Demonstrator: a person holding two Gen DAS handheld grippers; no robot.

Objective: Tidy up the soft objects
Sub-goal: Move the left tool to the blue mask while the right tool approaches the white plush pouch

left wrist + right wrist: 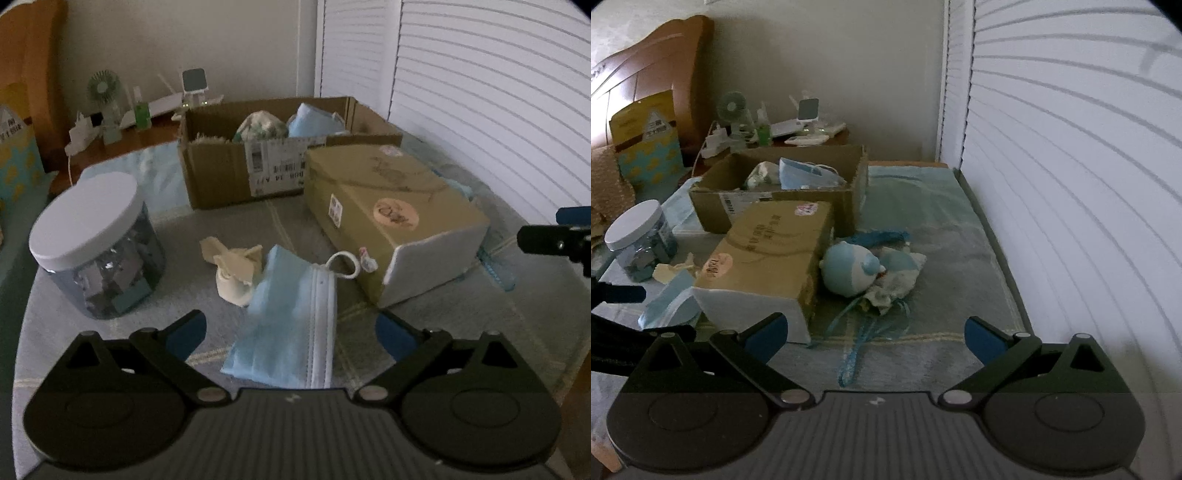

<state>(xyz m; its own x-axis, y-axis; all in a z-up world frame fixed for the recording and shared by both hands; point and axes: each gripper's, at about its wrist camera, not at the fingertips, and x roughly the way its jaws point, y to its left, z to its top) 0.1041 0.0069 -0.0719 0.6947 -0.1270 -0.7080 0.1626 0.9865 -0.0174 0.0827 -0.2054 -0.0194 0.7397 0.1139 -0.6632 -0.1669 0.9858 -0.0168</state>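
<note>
A blue face mask (291,317) lies flat on the bed cover, between the open fingers of my left gripper (290,332). A crumpled beige cloth (232,266) lies just behind it. An open cardboard box (229,173) at the back holds a patterned cloth (262,125) and a blue mask (314,120). My right gripper (875,338) is open and empty, short of a blue-white plush toy (849,271) with crumpled cloth (897,277) and blue ribbon (857,343). The box also shows in the right wrist view (849,199).
A closed tan box (391,210) lies on its side right of the mask. A white-lidded jar (99,247) stands at left. A nightstand with a fan (103,88) and bottles is behind. White slatted doors (1071,184) line the right side.
</note>
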